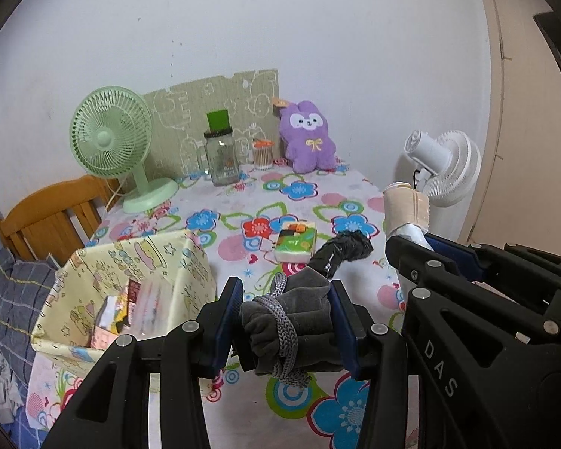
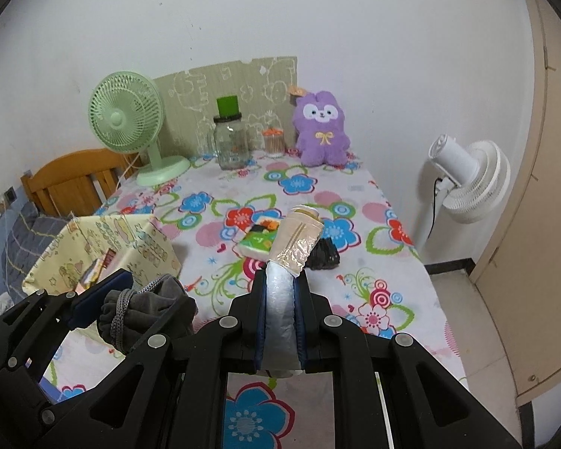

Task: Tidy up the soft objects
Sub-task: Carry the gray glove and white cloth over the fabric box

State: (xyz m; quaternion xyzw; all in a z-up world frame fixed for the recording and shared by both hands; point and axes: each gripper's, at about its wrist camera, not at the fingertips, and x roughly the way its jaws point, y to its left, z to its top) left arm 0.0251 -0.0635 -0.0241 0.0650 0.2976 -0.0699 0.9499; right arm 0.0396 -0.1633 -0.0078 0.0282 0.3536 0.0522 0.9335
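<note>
My left gripper (image 1: 286, 321) is shut on a grey drawstring pouch (image 1: 291, 318), held above the table just right of the yellow fabric bin (image 1: 190, 265). The pouch also shows in the right wrist view (image 2: 149, 312). My right gripper (image 2: 280, 314) is shut on a plastic-wrapped beige roll (image 2: 299, 235), which sticks up beyond the fingers; it also shows in the left wrist view (image 1: 407, 209). A green tissue pack (image 1: 295, 245) and a crumpled black bag (image 1: 342, 250) lie on the flowered tablecloth (image 1: 303, 191). A purple plush bunny (image 1: 308, 136) sits at the back.
The yellow bin (image 2: 131, 239) holds several packets. A green desk fan (image 1: 112, 142), a glass jar (image 1: 220, 161) with a green lid and a small cotton-swab pot (image 1: 262, 155) stand at the back by a cardboard panel. A white floor fan (image 2: 467, 183) stands right of the table; a wooden chair (image 1: 52, 217) is at left.
</note>
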